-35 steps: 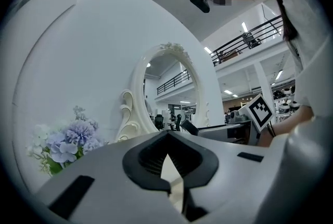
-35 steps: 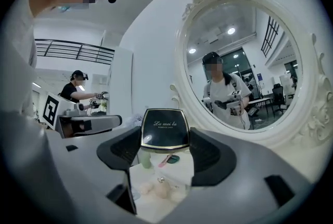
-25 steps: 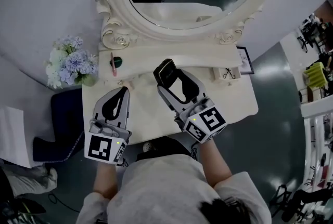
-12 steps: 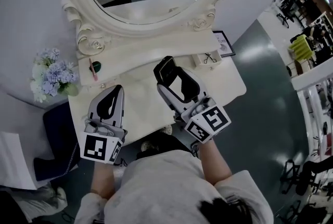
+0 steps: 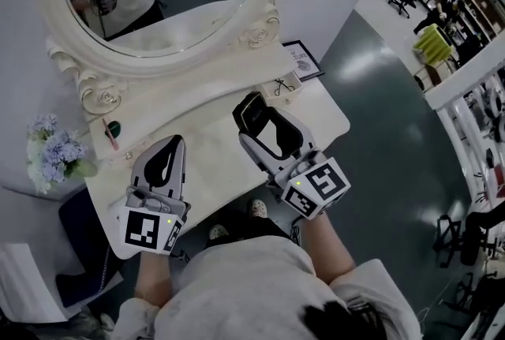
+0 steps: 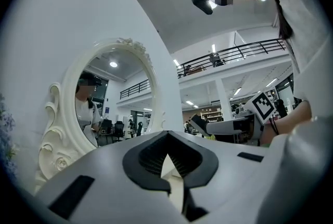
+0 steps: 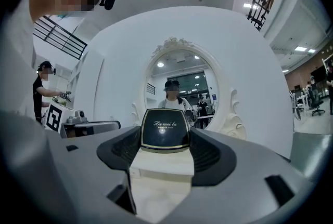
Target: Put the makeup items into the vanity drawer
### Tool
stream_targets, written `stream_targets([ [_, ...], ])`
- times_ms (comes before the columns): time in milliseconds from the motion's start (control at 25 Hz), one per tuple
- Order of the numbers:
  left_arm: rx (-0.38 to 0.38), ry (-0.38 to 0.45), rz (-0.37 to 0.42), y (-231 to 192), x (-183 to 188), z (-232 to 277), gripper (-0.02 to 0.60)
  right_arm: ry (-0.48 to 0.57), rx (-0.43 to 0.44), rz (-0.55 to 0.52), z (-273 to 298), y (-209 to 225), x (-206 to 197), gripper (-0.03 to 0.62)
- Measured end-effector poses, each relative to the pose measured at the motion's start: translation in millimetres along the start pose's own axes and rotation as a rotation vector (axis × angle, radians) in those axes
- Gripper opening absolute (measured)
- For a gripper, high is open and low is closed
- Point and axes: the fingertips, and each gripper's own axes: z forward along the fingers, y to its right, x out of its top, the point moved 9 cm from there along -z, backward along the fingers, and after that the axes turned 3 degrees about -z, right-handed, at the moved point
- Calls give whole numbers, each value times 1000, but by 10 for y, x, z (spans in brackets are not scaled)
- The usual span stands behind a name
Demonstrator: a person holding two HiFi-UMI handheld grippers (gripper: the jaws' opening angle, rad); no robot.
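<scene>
The person's right gripper (image 5: pixel 254 119) is clenching a small black square powder compact with a gold rim (image 5: pixel 249 105), the jaws pressing on its two sides; in the right gripper view the compact (image 7: pixel 165 130) is standing upright between the dark pads with its printed lid facing the camera. It is hovering over the middle of the cream-white vanity tabletop (image 5: pixel 319 114), just short of the raised back shelf. The left gripper (image 5: pixel 177 143) is lying at 8 o'clock from the compact, above the left part of the tabletop, its jaws clenched tip to tip with nothing between them, as the left gripper view (image 6: pixel 166 137) is showing. At 11 o'clock from the compact, the big oval mirror in a carved cream frame (image 5: pixel 170 54) is reflecting the person and one gripper. On the shelf at 9 o'clock from the compact, a slim pink stick (image 5: pixel 110 134) is lying just beside a small dark-green round item (image 5: pixel 116 127). A bunch of pale blue and white flowers (image 5: pixel 52 155) is sitting farther out at 9 o'clock, past the table's edge. At 1 o'clock from the compact, a small metal scissor-like tool (image 5: pixel 285 84) is resting on the shelf's right end, and a dark-framed picture (image 5: pixel 302 60) is standing just beyond it.
</scene>
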Motion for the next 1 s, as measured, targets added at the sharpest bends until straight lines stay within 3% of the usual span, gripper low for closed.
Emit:
stream_targets([
  [440,-9,9,-8,368,-32,559,6,-138,-112,14,-300,875,-119,301],
  [1000,57,-43,-1,706,-200,1106,6,-409,-95,108,-257,1858,-694,301],
])
